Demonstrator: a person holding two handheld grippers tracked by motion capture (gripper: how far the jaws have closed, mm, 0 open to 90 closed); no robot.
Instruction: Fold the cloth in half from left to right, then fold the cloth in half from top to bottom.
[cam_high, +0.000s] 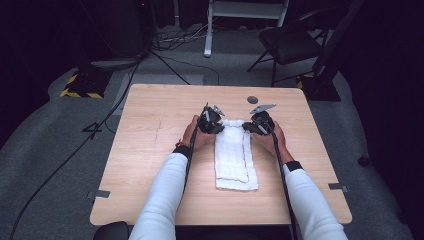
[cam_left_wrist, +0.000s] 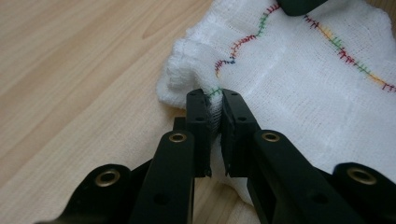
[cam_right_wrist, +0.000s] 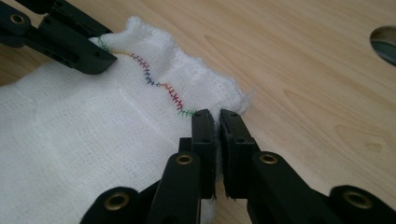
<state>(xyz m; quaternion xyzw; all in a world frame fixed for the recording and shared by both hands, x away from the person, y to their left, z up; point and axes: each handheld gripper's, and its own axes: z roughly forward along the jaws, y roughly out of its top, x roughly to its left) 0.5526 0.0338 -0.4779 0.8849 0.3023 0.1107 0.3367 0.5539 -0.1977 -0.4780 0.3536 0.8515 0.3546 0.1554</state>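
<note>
Two thin pinches, left gripper (cam_left_wrist: 214, 100) and right gripper (cam_right_wrist: 217, 119) clamped on cloth (cam_high: 234, 152) corners mid-frame; likely to slip free if tugged apart.

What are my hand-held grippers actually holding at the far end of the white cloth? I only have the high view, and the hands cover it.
Observer: The left hand-held gripper is shut on the white cloth, pinching its edge between the jaws.
Operator: And the right one?
Observer: The right hand-held gripper is shut on the cloth's other far corner, with white fabric showing between its jaws.
Operator: Any marking on that end?
Observer: A line of multicoloured stitching runs wavily across the bunched cloth between the two grips.
</note>
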